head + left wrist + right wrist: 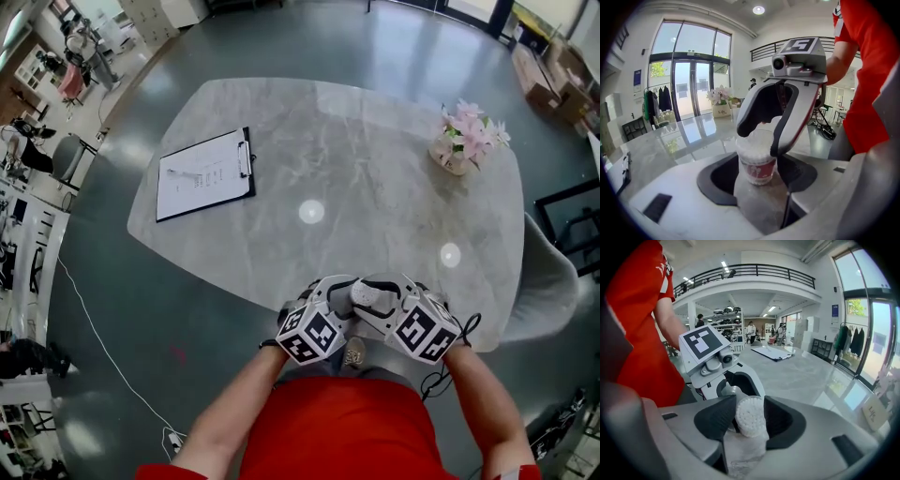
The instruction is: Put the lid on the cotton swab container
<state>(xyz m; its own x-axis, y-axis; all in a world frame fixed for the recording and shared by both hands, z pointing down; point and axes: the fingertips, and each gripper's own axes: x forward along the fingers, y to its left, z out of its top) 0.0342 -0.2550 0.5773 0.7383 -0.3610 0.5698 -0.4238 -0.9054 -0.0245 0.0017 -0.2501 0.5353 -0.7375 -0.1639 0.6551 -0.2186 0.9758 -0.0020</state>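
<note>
A small clear cotton swab container (757, 164) with a red label sits between the jaws of my left gripper (757, 177), whose pads press on its sides. My right gripper (759, 140) comes down from above, and its fingers flank the container's top, where a clear lid (755, 139) sits. Looking along the right gripper (750, 420), I see the round top packed with white swab tips (750, 416), and both pads touch its rim. In the head view the left gripper (336, 292) and the right gripper (373, 295) meet at the table's near edge and hide the container.
The grey marble table (375, 216) carries a clipboard with paper (206, 173) at the far left and a pot of pink flowers (464, 141) at the far right. A grey chair (548, 272) stands at the table's right end. A white cable (103, 347) runs over the floor on the left.
</note>
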